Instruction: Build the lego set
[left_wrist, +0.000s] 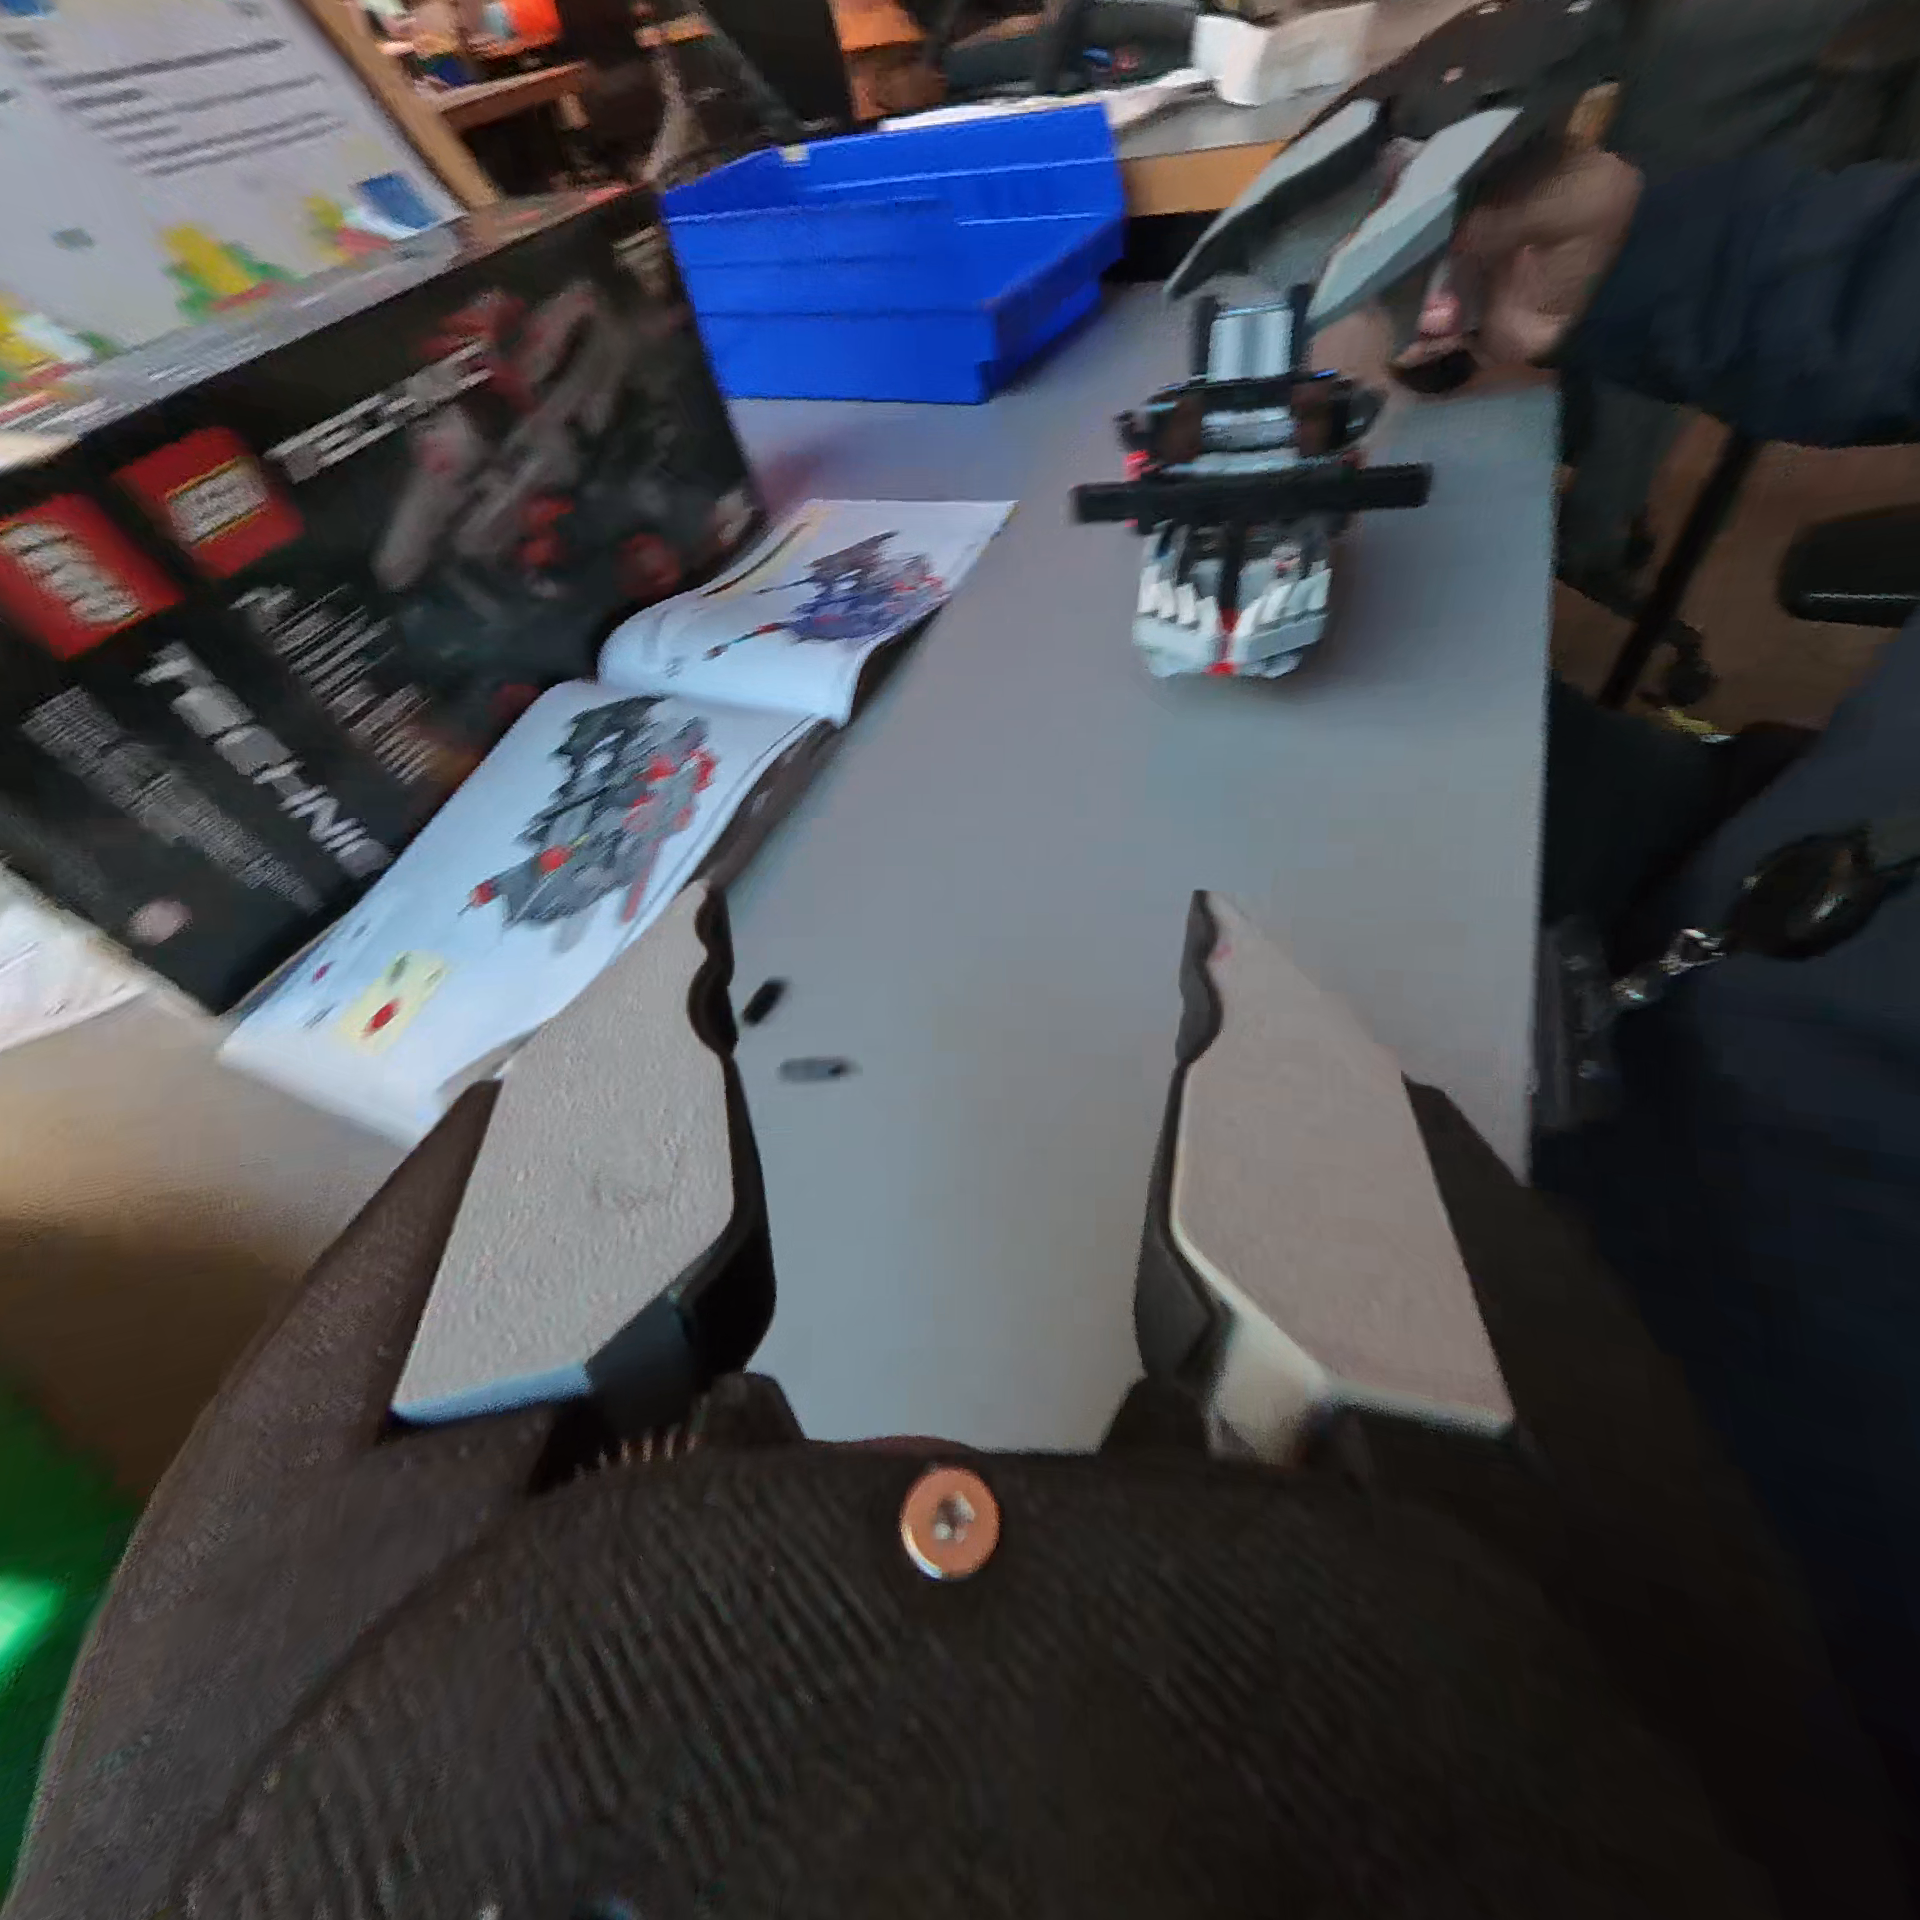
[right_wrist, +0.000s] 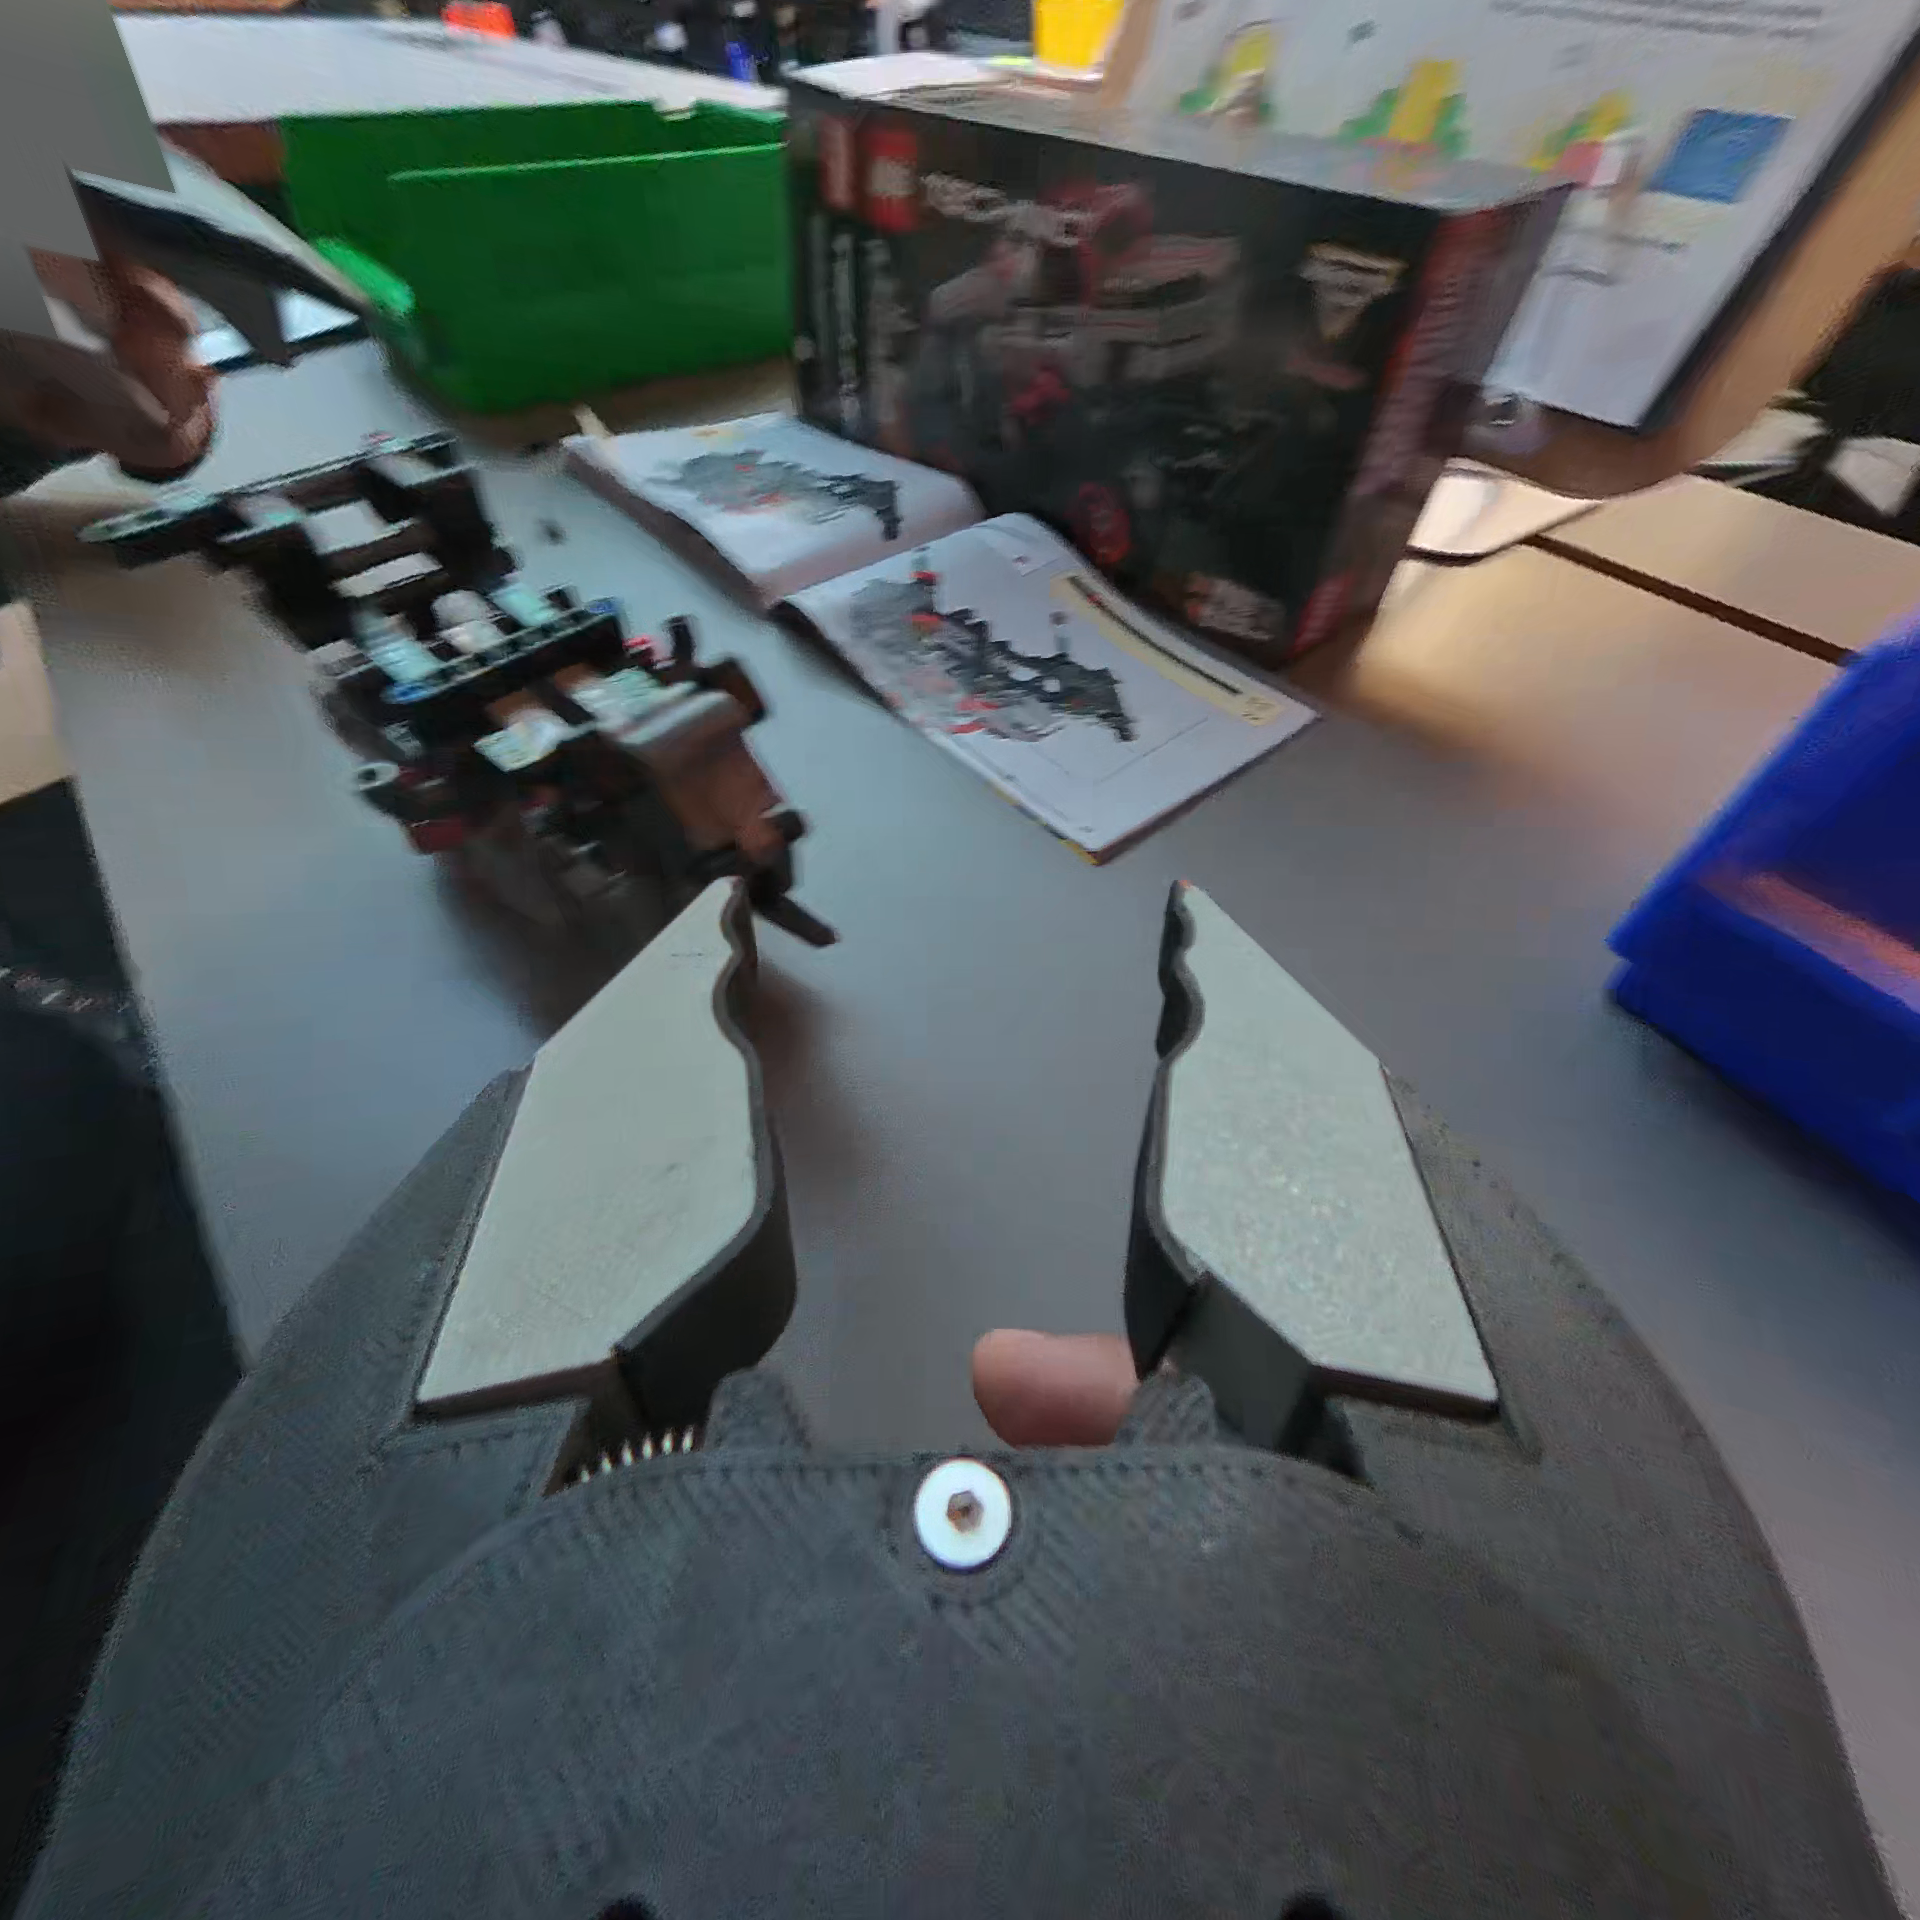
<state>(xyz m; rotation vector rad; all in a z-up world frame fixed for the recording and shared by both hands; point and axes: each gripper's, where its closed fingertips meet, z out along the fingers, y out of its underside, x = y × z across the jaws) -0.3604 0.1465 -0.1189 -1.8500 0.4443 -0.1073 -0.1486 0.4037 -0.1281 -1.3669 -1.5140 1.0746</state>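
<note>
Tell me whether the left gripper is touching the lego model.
Apart. The left wrist view shows the open left gripper with bare grey table between its fingertips and the lego model farther off.

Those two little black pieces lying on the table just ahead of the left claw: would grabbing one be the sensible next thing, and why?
Probably yes. The left gripper is open and empty, and the two small black pieces lie loose on the grey table just ahead of its fingertips. A short forward dip over the nearer one seems the likeliest move. The right gripper is also open, near the half-built model.
</note>
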